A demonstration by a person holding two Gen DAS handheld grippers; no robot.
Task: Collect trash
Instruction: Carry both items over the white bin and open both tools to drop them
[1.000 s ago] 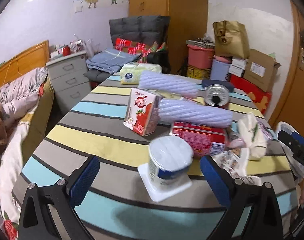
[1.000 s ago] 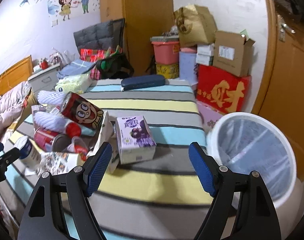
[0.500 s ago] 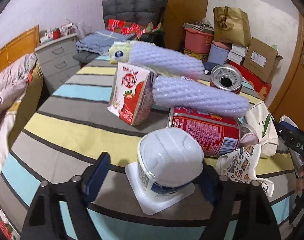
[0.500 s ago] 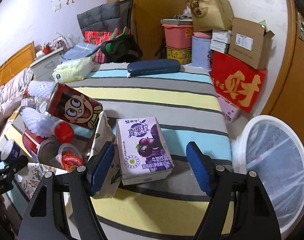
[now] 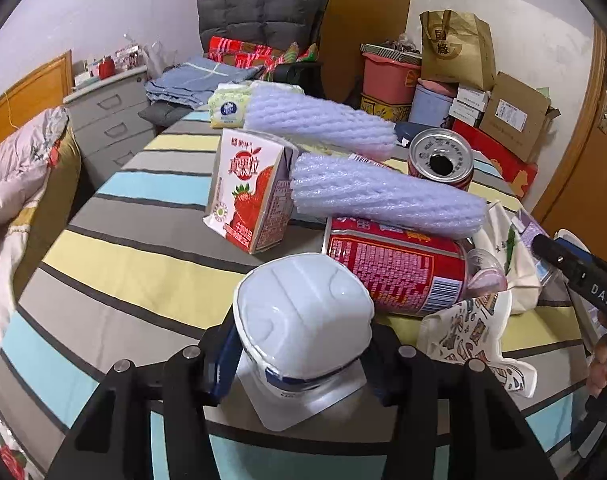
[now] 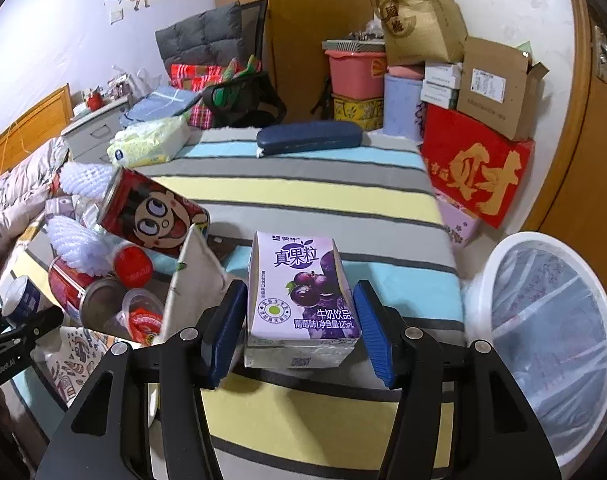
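The left tool (image 5: 299, 360) has just been closing and pinches the yogurt cup (image 5: 303, 324). The right tool (image 6: 299, 332), also closing, sits around the purple carton (image 6: 299, 300), not squeezing yet, beside the white bin (image 6: 551, 340) for dropping.

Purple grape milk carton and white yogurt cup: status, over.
Left gripper closing around white yogurt cup. Right gripper closing, straddling purple grape milk carton, small gaps. White lined bin alongside.

Striped table (image 6: 323, 196) bears purple carton (image 6: 303, 300), 2 cans, blue case (image 6: 309, 138).
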